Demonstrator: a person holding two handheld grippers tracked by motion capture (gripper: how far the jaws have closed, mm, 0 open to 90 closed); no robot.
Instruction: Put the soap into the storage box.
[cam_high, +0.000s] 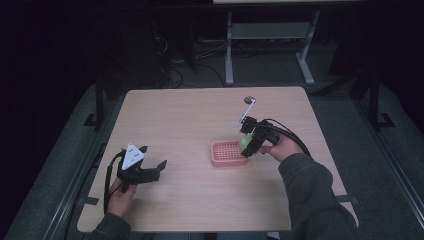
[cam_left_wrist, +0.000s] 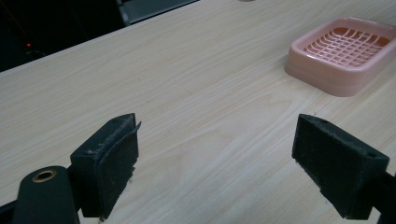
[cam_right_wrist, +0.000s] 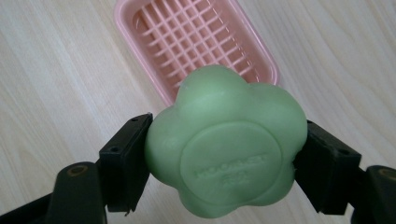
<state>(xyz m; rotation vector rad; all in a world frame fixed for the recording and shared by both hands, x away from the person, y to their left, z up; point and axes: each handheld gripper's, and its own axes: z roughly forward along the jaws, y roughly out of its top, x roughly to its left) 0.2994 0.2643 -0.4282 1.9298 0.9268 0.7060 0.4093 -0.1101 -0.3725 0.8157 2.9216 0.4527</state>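
A green, flower-shaped soap (cam_right_wrist: 226, 151) sits clamped between the two black jaws of the right gripper (cam_right_wrist: 226, 158); the jaws press its left and right sides, closed only as far as the soap's width allows; a round stamped panel with faint raised lettering faces the gripper's camera, too soft to read. The soap hangs in the air above the near end of a pink soap dish (cam_right_wrist: 140, 18), not touching it; in the high view the soap (cam_high: 246, 143) shows as a small green patch at the right edge of the dish (cam_high: 218, 161), held there by the right gripper (cam_high: 250, 142), with the person's right hand (cam_high: 282, 148) and a grey sleeve behind it.

The dish is a shallow rectangular tray with rounded corners and a grid of slots in its floor; it lies flat on a pale wood-grain bench (cam_high: 190, 120), a little right of the bench's middle.

Well to the left of the dish, near the bench's front left corner, the left gripper (cam_high: 150, 167) is held in the person's left hand (cam_high: 121, 196); its jaws stand wide apart with nothing between them, bare bench showing in the gap; from that gripper's own view the dish (cam_left_wrist: 322, 79) lies ahead and to the right, well apart from the jaws.
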